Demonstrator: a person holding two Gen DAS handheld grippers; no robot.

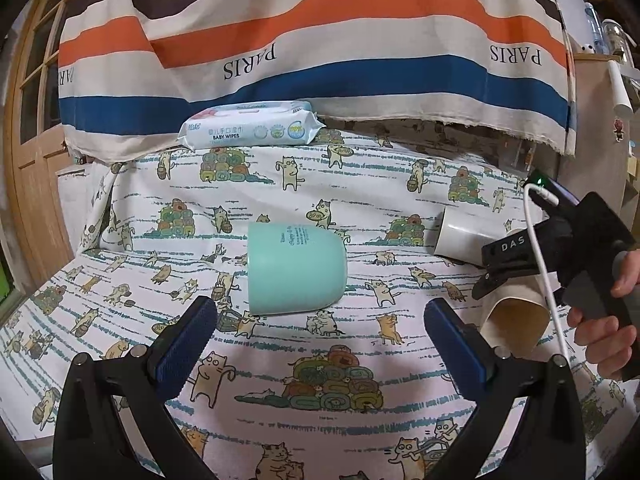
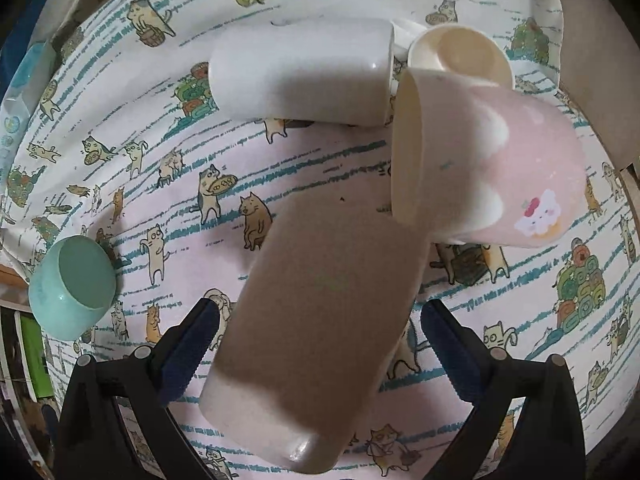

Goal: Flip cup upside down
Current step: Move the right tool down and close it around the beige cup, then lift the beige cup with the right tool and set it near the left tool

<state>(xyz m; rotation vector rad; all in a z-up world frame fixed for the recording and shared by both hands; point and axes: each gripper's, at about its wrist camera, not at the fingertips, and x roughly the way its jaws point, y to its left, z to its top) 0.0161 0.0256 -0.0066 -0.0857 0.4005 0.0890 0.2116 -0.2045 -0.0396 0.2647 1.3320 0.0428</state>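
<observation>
A mint green cup [image 1: 295, 269] lies on its side on the cat-print cloth, just ahead of my left gripper [image 1: 320, 344], which is open and empty; the cup also shows at the left of the right wrist view [image 2: 72, 286]. My right gripper [image 2: 320, 350] is open, its blue pads on either side of a beige cup [image 2: 320, 320] lying on its side between them, not gripped. A white cup [image 2: 300, 76], a pink cup [image 2: 488, 172] with a cupcake print and a cream cup [image 2: 460, 56] lie beyond it. The right gripper body [image 1: 560, 248] shows in the left wrist view.
A pack of baby wipes [image 1: 252, 128] lies at the back of the table under a striped hanging cloth [image 1: 320, 40]. A wooden door [image 1: 32, 140] stands at the left. Shelves with bottles [image 1: 608, 40] are at the right.
</observation>
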